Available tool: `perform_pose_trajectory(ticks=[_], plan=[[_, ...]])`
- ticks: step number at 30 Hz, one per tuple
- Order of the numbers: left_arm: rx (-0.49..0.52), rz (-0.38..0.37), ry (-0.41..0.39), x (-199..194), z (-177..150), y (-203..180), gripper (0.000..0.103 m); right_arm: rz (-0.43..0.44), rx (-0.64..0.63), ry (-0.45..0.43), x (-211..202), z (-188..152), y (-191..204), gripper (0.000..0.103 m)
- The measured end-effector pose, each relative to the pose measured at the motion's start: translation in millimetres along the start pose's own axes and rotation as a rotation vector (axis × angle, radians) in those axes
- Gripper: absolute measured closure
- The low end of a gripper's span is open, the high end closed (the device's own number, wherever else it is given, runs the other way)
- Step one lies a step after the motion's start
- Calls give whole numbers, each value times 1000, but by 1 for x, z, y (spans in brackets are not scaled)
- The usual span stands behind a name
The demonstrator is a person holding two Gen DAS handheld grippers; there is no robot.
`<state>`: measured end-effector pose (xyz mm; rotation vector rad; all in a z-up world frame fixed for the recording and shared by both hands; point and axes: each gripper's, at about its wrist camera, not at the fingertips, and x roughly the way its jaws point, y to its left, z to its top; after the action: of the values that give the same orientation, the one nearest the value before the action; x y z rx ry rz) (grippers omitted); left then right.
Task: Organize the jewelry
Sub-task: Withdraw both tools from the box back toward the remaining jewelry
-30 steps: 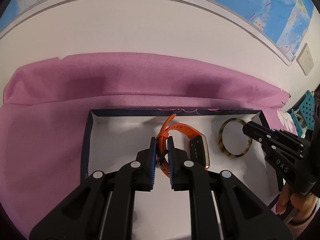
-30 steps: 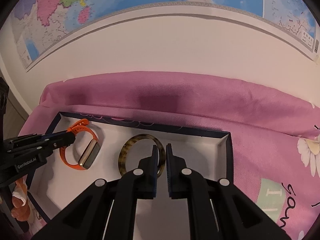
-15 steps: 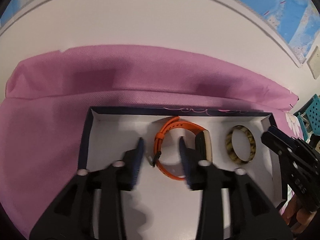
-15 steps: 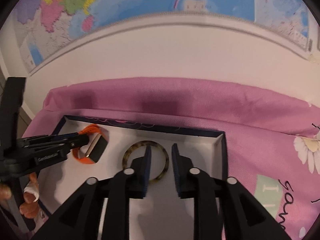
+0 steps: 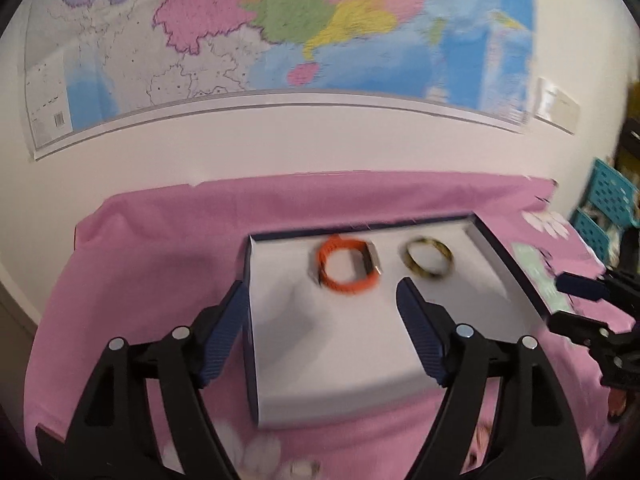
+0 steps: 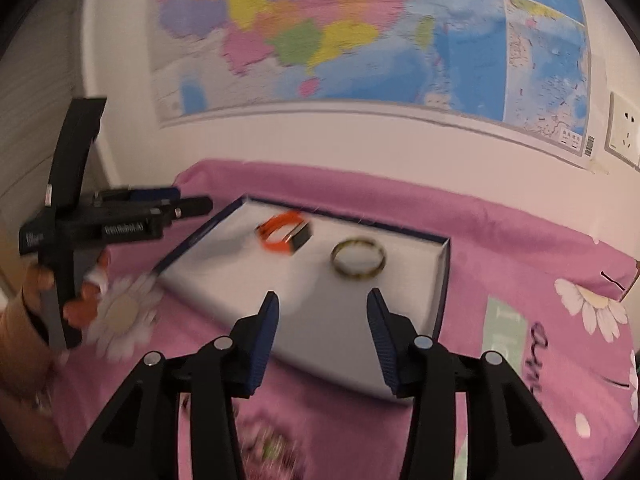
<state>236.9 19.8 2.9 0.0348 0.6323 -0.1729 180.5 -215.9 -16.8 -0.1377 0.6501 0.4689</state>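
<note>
A: Where both claws stand off from the tray (image 5: 508, 256), what is their state?

B: The left gripper (image 5: 322, 300) is spread wide and holds nothing; its fingers frame the tray's near left corner at the centre of the left view. The right gripper (image 6: 322, 308) is likewise wide and empty, low in the centre of the right view.

A: Locate the jewelry.

B: Both pieces lie on the tray's white floor, toward its far edge. The orange watch (image 5: 347, 268) sits just left of the bangle (image 5: 428, 260), near it but apart. In the right view the watch (image 6: 285, 234) appears centre-left and the bangle (image 6: 359, 258) centre.

A: Handling characteristics?

B: Judged from appearance only. The watch strap looks like soft rubber: light, flexible, likely to sag or swing if lifted by one side. Grip across the strap close to the rigid face, or pinch the band wall through the loop. The bangle looks stiff, smooth and glossy, so probably slippery. Put one finger inside the ring and one outside, then close on the wall. Avoid hard clamping; it may be brittle.

A: Surroundings?

B: A pink cloth (image 6: 520, 248) lies under the tray; a wall map (image 6: 360, 32) fills the upper frame.
</note>
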Motion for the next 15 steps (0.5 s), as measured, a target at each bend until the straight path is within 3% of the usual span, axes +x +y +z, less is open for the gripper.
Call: perform_pose_trajectory(ticks=[9, 15], plan=[[19, -61, -2, -44, -69, -10, 25, 1, -89, 101, -6, -59, 28, 60], [72, -74, -11, -57, -91, -29, 25, 6, -87, 130, 0, -69, 31, 60]])
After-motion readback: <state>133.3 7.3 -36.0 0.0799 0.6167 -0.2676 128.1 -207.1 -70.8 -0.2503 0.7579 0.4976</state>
